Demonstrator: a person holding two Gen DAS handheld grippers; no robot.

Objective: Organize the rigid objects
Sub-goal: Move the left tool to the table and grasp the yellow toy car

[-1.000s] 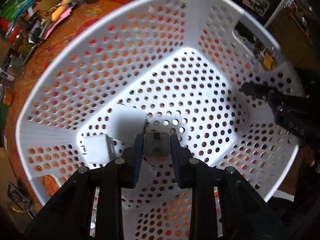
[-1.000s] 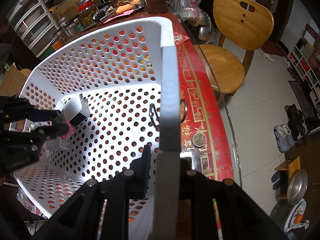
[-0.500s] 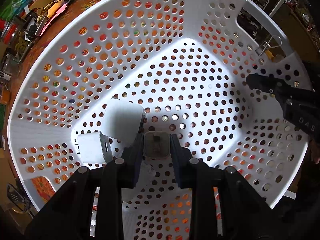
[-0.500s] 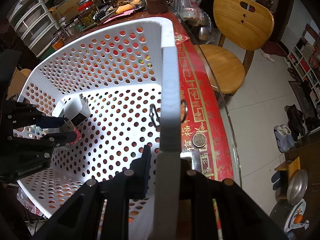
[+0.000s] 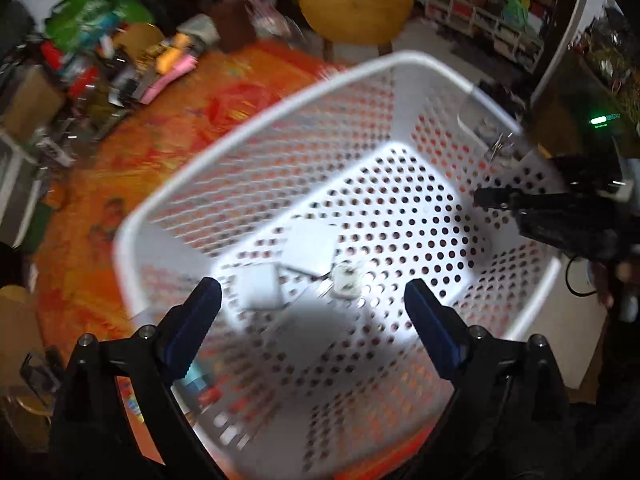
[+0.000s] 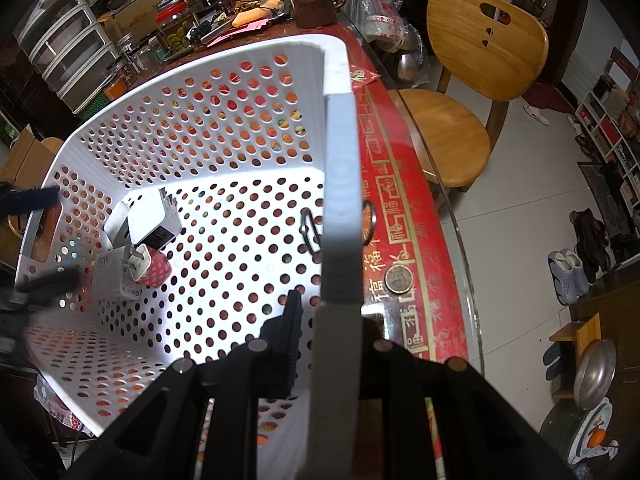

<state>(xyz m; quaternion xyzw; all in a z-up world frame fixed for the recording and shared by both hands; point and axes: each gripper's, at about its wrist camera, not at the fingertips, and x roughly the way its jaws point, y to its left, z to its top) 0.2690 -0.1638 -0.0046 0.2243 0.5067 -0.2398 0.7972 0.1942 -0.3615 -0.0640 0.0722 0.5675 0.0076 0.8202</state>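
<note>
A white perforated basket (image 5: 280, 112) (image 6: 120, 128) stands on the red table. On its floor lie three power adapters: a big white cube (image 6: 154, 220) (image 5: 310, 246), a flat white one marked 90W (image 6: 114, 276) (image 5: 258, 286), and a small one in a pink dotted case (image 6: 154, 268) (image 5: 346, 280). My left gripper (image 5: 312, 300) is open and empty, above the near side of the basket over the adapters. My right gripper (image 6: 336, 312) is shut on the basket's rim (image 6: 340, 184) at its right side.
A black carabiner clip (image 6: 310, 232) lies on the basket floor near the held rim. A coin (image 6: 399, 279) and a metal ring (image 6: 370, 218) lie on the red table edge. A wooden chair (image 6: 464, 80) stands to the right. Clutter and a brown mug (image 6: 314, 2) fill the table's far side.
My left gripper has opened and let the small pink-cased adapter go onto the basket floor, then pulled up and back. My right gripper still holds the rim.
</note>
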